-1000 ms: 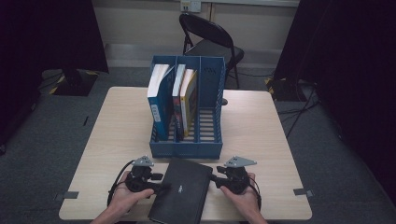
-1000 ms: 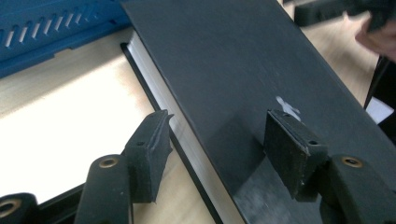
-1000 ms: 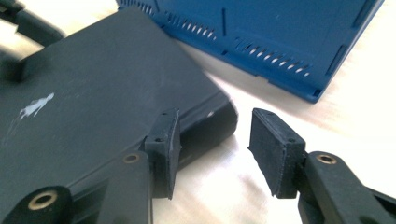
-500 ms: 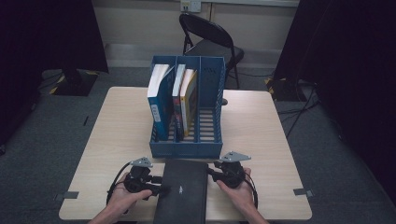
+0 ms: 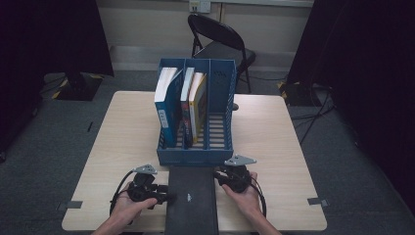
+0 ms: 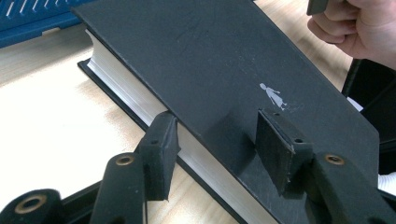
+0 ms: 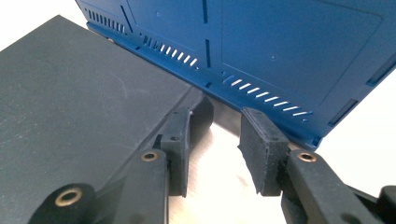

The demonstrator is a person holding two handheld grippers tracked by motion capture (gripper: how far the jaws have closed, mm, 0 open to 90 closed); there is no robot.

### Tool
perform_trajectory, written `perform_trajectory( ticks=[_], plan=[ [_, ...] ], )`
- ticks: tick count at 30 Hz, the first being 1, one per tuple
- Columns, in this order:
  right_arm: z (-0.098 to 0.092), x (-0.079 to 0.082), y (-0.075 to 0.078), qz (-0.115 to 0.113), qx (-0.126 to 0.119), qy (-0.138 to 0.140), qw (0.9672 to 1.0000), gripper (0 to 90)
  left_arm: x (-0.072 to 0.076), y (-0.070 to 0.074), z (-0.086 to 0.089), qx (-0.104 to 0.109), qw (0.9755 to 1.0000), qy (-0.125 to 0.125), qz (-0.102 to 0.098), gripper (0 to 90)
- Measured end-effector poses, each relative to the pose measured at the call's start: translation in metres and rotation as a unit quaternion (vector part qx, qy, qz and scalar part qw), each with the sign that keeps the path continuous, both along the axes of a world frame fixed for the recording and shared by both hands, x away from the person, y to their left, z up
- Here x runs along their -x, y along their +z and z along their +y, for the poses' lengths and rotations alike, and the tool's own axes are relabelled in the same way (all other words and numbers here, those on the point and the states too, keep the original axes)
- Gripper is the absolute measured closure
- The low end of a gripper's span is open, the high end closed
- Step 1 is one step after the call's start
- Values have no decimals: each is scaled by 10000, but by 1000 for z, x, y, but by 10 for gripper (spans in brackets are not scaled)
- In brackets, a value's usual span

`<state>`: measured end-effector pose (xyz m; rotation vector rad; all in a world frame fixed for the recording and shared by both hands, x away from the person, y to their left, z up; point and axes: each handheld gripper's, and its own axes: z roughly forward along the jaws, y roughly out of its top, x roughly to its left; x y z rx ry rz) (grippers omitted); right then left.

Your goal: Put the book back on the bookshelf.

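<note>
Both grippers sit at the black book (image 5: 192,200), which lies flat just in front of the blue file rack (image 5: 195,154). My left gripper (image 6: 217,140) has one jaw over the cover and one by the pages, closing in but not pressing. My right gripper (image 7: 217,135) (also closing) stands partly open at the book's corner, holding nothing. Three books (image 5: 181,105) stand in the rack.

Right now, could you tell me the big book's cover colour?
Black book, best seen in the left gripper view.
</note>
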<state>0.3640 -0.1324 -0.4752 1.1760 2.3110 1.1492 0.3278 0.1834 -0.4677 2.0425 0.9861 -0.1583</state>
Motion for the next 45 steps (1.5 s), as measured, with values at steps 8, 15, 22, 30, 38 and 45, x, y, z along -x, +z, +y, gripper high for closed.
perform_trajectory(
  ticks=[8, 15, 22, 30, 38, 45],
  plan=[
    [-7, 1, 1, 25, 26, -116, 9999, 657, -11, -1, -8, 44, 9999, 107, -15, 506],
    [-15, 1, 2, 67, -47, -57, 10000, 504, -11, 0, -9, -72, 9998, 157, -121, 486],
    [-17, 16, 12, 72, -269, 248, 9993, 456, -20, 4, -9, -110, 9990, 435, -45, 350],
    [-14, 25, 9, 165, -286, 472, 9983, 433, -25, 0, -20, -177, 9979, 619, -78, 291],
    [-14, 25, 5, 186, -339, 449, 9982, 425, -26, -5, -25, -165, 9988, 428, -150, 324],
    [-15, 25, 4, 184, -366, 456, 9981, 419, -29, -8, -19, 31, 9993, 368, -103, 362]
  ],
)
